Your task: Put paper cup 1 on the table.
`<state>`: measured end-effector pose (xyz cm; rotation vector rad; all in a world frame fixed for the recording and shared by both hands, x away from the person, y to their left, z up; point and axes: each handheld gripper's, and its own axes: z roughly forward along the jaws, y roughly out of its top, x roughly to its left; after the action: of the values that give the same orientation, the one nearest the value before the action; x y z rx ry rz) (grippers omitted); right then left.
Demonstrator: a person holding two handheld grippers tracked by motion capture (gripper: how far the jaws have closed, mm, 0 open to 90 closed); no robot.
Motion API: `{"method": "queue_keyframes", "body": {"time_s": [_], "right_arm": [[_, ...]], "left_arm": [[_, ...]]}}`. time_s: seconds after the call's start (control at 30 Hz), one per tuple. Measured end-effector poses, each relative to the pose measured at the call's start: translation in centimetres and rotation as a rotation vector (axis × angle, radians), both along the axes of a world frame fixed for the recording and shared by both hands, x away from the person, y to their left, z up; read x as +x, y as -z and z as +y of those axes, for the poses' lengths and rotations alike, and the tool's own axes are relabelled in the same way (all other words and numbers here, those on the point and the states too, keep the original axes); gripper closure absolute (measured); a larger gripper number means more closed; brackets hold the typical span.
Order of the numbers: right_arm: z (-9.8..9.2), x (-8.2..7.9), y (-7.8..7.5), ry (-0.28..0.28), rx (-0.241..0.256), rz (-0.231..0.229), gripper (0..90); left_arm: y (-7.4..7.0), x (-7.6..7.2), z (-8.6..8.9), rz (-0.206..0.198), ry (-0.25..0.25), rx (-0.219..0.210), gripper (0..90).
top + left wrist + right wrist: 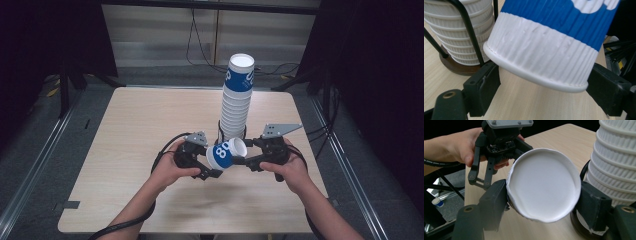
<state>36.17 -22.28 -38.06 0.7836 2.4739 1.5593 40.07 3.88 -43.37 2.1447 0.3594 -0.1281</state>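
High view placed the single paper cup [226, 154] just below the centre of the frame, lying tilted on its side above the tabletop [130, 130], with its blue band and white numerals facing up and its closed white end toward the right. The left tool [212, 167] met the cup from the left, the person's left hand [172, 167] wrapped around its body; the right tool [239, 159] met the cup from the right, held by the right hand [290, 167]. Directly behind the cup, at the centre of the frame, the cup stack [236, 97] rose upright from a black wire holder [220, 131] on a dark round base. Left gripper view showed the cup [544, 50] across the upper middle of the frame, its rolled rim [534, 81] seated between the two black jaws, which pressed against it at lower left and lower right; the left tool [541, 87] was thus clamped on the cup at the rim. The stack [461, 32] and its wire holder [469, 27] stood at upper left. Right gripper view showed the white base disc [544, 185] of the cup at frame centre, the right tool [541, 202] clamped on it from both sides, with the left tool [499, 150] at upper left and the stack [616, 162] at the right edge.
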Motion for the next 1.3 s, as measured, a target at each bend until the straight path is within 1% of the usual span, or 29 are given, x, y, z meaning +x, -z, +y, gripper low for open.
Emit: {"method": "queue_keyframes", "body": {"time_s": [0.03, 0.1, 0.17, 0.27, 0.33, 0.37, 0.4, 0.43, 0.5, 0.57, 0.7, 0.87, 0.93, 1.03, 1.07, 1.13, 1.2, 1.27, 1.3], "right_arm": [[0.0, 0.0, 0.0, -0.003, 0.000, 0.001, 28.7], [0.1, -0.1, 0.0, -0.003, 0.002, 0.002, 28.7], [0.1, -0.1, 0.1, -0.009, 0.004, 0.002, 28.8], [0.2, 0.0, 0.1, -0.016, 0.003, 0.006, 28.8], [0.2, 0.0, 0.1, -0.016, 0.003, 0.011, 28.8], [0.2, -0.1, 0.2, -0.016, 0.003, 0.011, 28.9], [0.2, -0.1, 0.2, -0.018, 0.005, 0.015, 28.9], [0.2, -0.1, 0.2, -0.019, 0.006, 0.016, 28.9], [0.1, -0.1, 0.3, -0.022, 0.007, 0.021, 29.0], [0.2, -0.1, 0.4, -0.024, 0.002, 0.027, 29.1], [0.4, 0.0, 0.5, -0.024, -0.001, 0.031, 29.1], [0.3, 0.0, 0.5, -0.033, -0.005, 0.037, 29.2], [0.4, 0.1, 0.4, -0.031, -0.012, 0.037, 29.2], [0.4, 0.1, 0.4, -0.039, -0.017, 0.045, 29.3], [0.4, 0.1, 0.4, -0.038, -0.017, 0.050, 29.3], [0.5, 0.1, 0.4, -0.042, -0.022, 0.058, 29.3], [0.6, 0.1, 0.5, -0.044, -0.029, 0.060, 29.3], [0.6, 0.2, 0.5, -0.042, -0.029, 0.063, 29.2], [0.6, 0.2, 0.5, -0.044, -0.026, 0.070, 29.3]], "left_arm": [[0.1, 0.0, 0.0, -0.004, -0.008, 0.003, 15.8], [0.2, 0.1, 0.0, -0.001, -0.004, -0.006, 15.7], [0.2, 0.0, 0.1, -0.001, 0.002, -0.005, 15.4], [0.2, 0.0, 0.2, -0.014, 0.005, -0.015, 15.2], [0.2, 0.0, 0.4, -0.034, 0.003, -0.012, 15.1], [0.1, 0.0, 0.5, -0.037, 0.004, -0.009, 15.0], [0.0, 0.0, 0.6, -0.039, 0.005, -0.012, 14.9], [0.0, 0.0, 0.6, -0.054, 0.002, -0.016, 14.8], [-0.2, 0.0, 0.8, -0.059, 0.004, -0.028, 14.7], [-0.4, 0.1, 0.8, -0.072, 0.006, -0.010, 14.4], [-0.4, 0.1, 0.8, -0.085, 0.012, 0.002, 13.8], [-0.3, 0.2, 0.8, -0.079, 0.009, 0.000, 12.0], [-0.4, 0.3, 0.8, -0.079, 0.008, 0.007, 11.7], [-0.5, 0.3, 0.8, -0.094, 0.012, 0.025, 8.6], [-0.6, 0.3, 0.7, -0.105, 0.022, 0.031, 8.0], [-0.7, 0.2, 0.6, -0.130, 0.033, 0.046, 8.5], [-0.7, 0.1, 0.5, -0.134, 0.046, 0.052, 9.3], [-0.8, 0.1, 0.4, -0.149, 0.061, 0.055, 10.9], [-0.8, 0.1, 0.4, -0.154, 0.059, 0.051, 11.3]]}}
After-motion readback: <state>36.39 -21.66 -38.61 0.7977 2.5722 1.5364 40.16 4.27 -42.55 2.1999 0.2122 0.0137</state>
